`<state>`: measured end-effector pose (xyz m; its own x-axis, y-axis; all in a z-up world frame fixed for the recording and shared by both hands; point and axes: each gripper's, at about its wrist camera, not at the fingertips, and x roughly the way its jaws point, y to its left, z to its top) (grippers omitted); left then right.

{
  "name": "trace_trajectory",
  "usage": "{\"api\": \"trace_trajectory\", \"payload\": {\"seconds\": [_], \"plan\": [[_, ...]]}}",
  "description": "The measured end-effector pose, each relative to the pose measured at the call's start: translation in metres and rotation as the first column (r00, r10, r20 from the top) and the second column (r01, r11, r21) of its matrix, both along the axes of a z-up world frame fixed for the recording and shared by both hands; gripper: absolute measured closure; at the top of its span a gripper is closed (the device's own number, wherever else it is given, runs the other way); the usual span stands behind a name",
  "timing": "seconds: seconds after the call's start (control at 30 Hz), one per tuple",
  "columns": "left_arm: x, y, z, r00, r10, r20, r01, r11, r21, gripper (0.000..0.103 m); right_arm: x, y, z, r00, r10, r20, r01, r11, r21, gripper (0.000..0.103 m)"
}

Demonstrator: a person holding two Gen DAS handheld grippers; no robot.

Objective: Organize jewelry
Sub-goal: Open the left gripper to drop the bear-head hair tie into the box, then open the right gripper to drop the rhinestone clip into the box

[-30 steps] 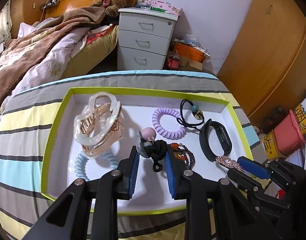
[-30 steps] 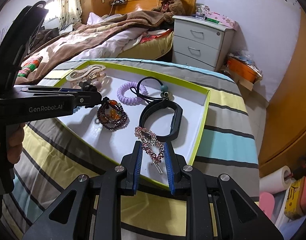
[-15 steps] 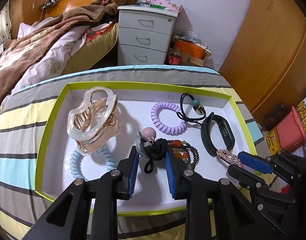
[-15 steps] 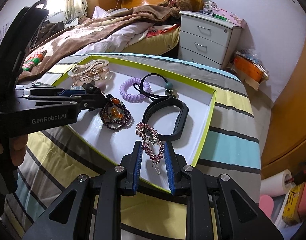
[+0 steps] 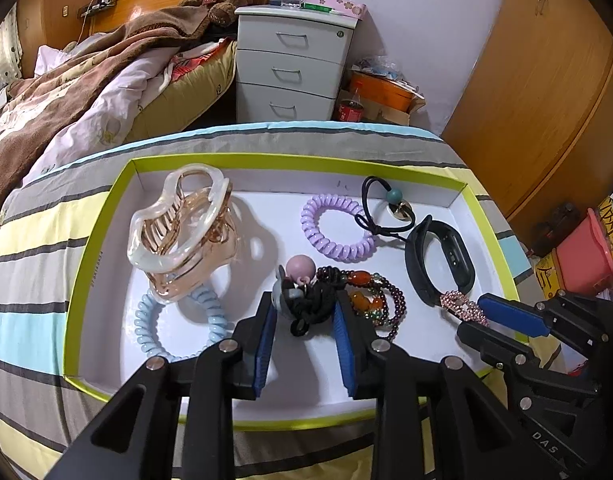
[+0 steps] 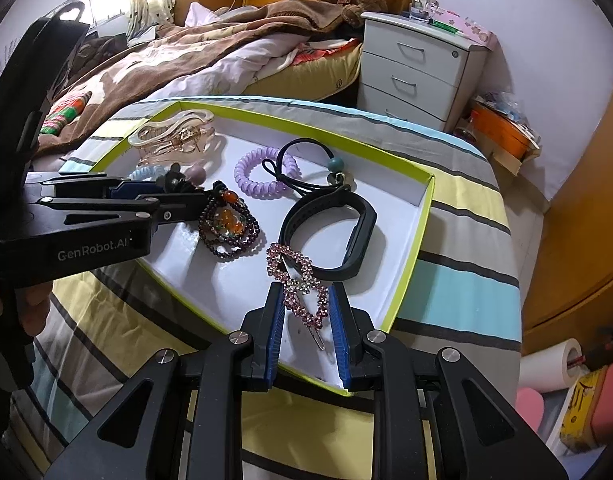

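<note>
**2 grippers worked over the jewelry tray**

A shallow white tray with a lime-green rim (image 5: 91, 240) sat on a striped cloth (image 5: 34, 248), and all the jewelry lay inside it.

The left gripper (image 5: 304, 312) pointed down into the tray's near middle. Its jaws were opening, with a black hair tie carrying a pink ball (image 5: 306, 300) between the blue pads. The pads still seemed to touch the tie's sides, though a firm grip could not be confirmed.

The right gripper (image 6: 306, 312) was closed on a pink rhinestone hair clip (image 6: 296, 284), its blue pads pressing the clip's 2 sides near the tray's front edge. The clip's far end lay against a black wristband (image 6: 362, 220).

Just beside the left gripper's right finger lay a dark beaded bracelet with orange stones (image 5: 374, 300). Further back were a purple spiral hair tie (image 5: 334, 228) and a black elastic with a teal bead (image 5: 388, 208), touching each other. At the tray's left, a translucent amber claw clip (image 5: 182, 232) rested on a pale blue spiral hair tie (image 5: 146, 320).

A hand (image 6: 34, 304) showed at the left edge of the right wrist view, behind the left gripper's body.
</note>
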<state>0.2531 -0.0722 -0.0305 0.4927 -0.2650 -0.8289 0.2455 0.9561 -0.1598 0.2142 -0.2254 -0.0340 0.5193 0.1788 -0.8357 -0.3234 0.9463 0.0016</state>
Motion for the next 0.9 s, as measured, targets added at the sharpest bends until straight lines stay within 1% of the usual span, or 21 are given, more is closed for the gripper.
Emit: {"api": "trace_trajectory", "payload": {"seconds": [0.3, 0.4, 0.47, 0.6, 0.9], "plan": [[0.0003, -0.0005, -0.0013, 1.000, 0.002, -0.005, -0.002, 1.000, 0.009, 0.063, 0.0014, -0.0008, -0.0009, 1.000, 0.000, -0.006, 0.000, 1.000, 0.008, 0.079], [-0.0003, -0.0010, -0.0009, 1.000, 0.003, -0.007, -0.003, 1.000, 0.009, 0.062, 0.0012, -0.0015, -0.0012, 1.000, -0.004, -0.007, 0.004, 1.000, 0.011, 0.078], [-0.0005, -0.0010, -0.0012, 1.000, 0.002, -0.007, -0.002, 1.000, 0.009, 0.062, 0.0009, -0.0022, -0.0009, 1.000, -0.008, -0.007, 0.008, 1.000, 0.014, 0.076], [-0.0020, 0.0003, -0.0005, 1.000, 0.002, -0.008, -0.002, 1.000, 0.009, 0.060, 0.0006, -0.0045, 0.0007, 1.000, -0.016, -0.006, 0.017, 0.999, 0.032, 0.068], [-0.0079, 0.0019, 0.0047, 1.000, 0.002, 0.004, -0.002, 1.000, -0.003, 0.056, -0.0040, -0.0048, 0.0053, 0.999, -0.034, 0.012, 0.033, 0.998, 0.049, 0.063]]}}
